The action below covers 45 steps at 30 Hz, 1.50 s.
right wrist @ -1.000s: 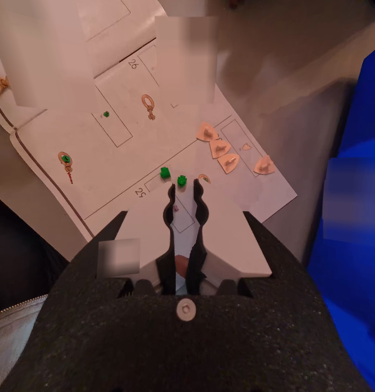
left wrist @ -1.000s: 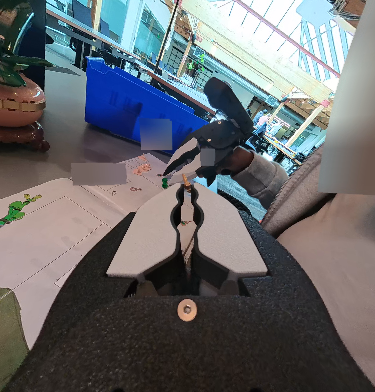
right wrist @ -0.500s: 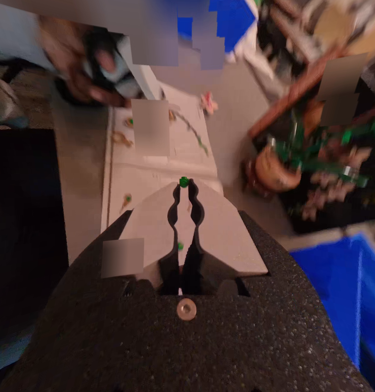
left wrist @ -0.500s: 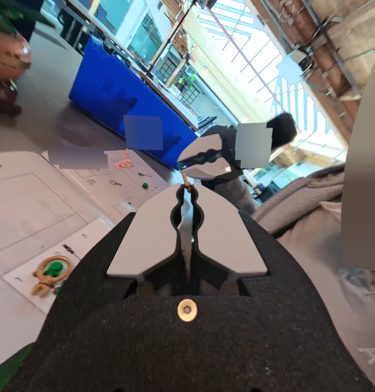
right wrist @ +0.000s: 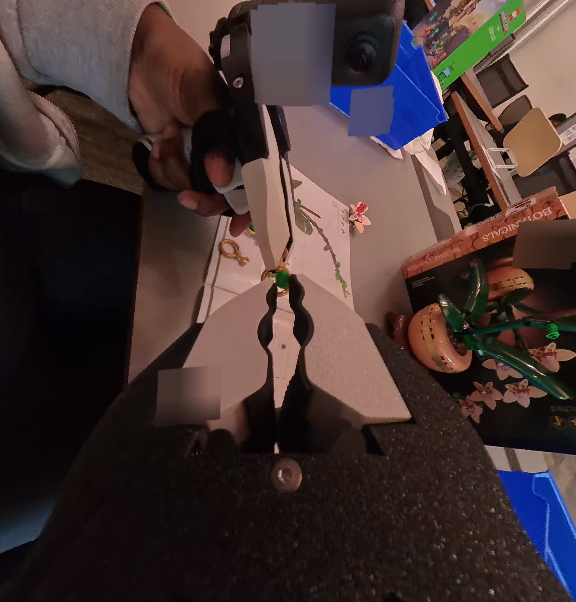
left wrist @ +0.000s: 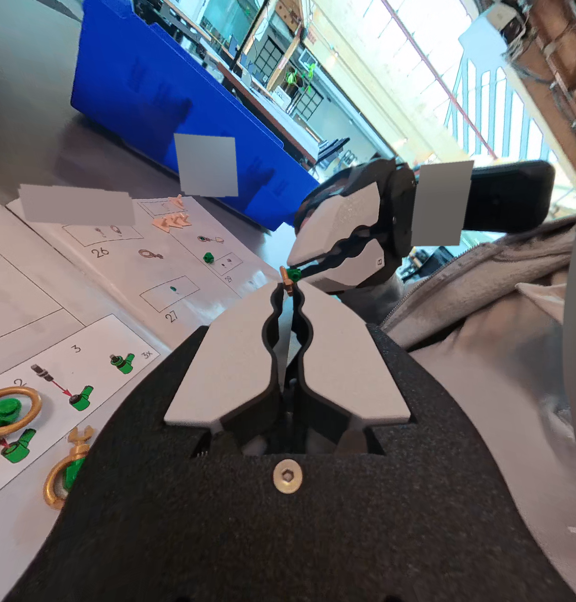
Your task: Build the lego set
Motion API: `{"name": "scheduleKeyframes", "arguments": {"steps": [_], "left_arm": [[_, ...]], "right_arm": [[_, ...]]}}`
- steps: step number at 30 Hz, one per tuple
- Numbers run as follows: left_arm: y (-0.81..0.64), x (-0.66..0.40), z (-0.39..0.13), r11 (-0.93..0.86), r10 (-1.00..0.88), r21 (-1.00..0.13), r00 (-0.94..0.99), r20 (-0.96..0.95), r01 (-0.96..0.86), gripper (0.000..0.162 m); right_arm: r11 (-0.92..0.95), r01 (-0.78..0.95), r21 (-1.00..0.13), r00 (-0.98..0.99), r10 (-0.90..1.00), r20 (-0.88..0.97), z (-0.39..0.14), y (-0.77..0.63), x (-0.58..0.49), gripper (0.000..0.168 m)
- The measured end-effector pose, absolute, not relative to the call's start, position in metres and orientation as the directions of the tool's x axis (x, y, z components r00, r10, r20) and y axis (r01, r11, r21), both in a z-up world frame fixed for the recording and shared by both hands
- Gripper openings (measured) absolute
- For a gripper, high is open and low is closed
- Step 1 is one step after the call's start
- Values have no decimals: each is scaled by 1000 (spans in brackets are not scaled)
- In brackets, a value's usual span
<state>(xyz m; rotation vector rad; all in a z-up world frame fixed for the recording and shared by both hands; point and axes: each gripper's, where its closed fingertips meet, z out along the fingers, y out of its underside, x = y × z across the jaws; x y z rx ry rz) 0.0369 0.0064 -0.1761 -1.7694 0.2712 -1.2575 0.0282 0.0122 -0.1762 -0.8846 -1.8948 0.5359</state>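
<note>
My left gripper [left wrist: 288,284] is shut on a small gold ring piece [left wrist: 285,277], held above the open instruction booklet [left wrist: 117,277]. My right gripper [right wrist: 282,277] is shut on a small green stud [right wrist: 282,278]. In the left wrist view the right gripper [left wrist: 296,271] comes in from the right, and its green stud [left wrist: 292,274] touches the gold piece. In the right wrist view the left gripper [right wrist: 275,265] points down from above, with the gold ring [right wrist: 281,291] behind the stud.
On the booklet lie a loose green stud [left wrist: 208,257], several pink petal pieces [left wrist: 171,221] and two gold rings with green parts [left wrist: 9,413]. A blue bin [left wrist: 182,107] stands behind. A set box [right wrist: 475,260], a potted orchid model [right wrist: 443,342] and a small flower [right wrist: 360,215] stand on the table.
My right gripper closed on a green stud from the booklet, lifted it and swung round to meet the left gripper's gold piece. The left gripper kept its hold and tilted.
</note>
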Motion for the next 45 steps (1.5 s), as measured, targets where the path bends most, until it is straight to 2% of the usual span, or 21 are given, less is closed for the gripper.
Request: {"name": "scheduleKeyframes", "arguments": {"steps": [3,11,16,23,34,45], "left_arm": [[6,40,-177,-538,-644,-801,484,592,263,5],[11,39,-183,-467,-646,-875,627,435,125,5],[12,41,-186,-461,-648,-884,653,392,74,5],[13,44,-192,-442,-651,-897,687,323,2,5],[10,47,-182,-535,-632,-821,551,545,199,5],[10,53,-178,-545,-625,-794,501,599,271,5]], "right_arm": [[623,362,-694,-304,782,544,-178,10,31,7],[489,533,-691,-240,870,430,-186,17,34,7],[480,558,-677,-229,873,430,-188,16,34,7],[508,620,-599,-224,845,485,-194,18,37,7],[478,486,-732,-190,875,446,-185,14,39,7],[485,426,-763,-194,873,447,-179,14,43,7]]}}
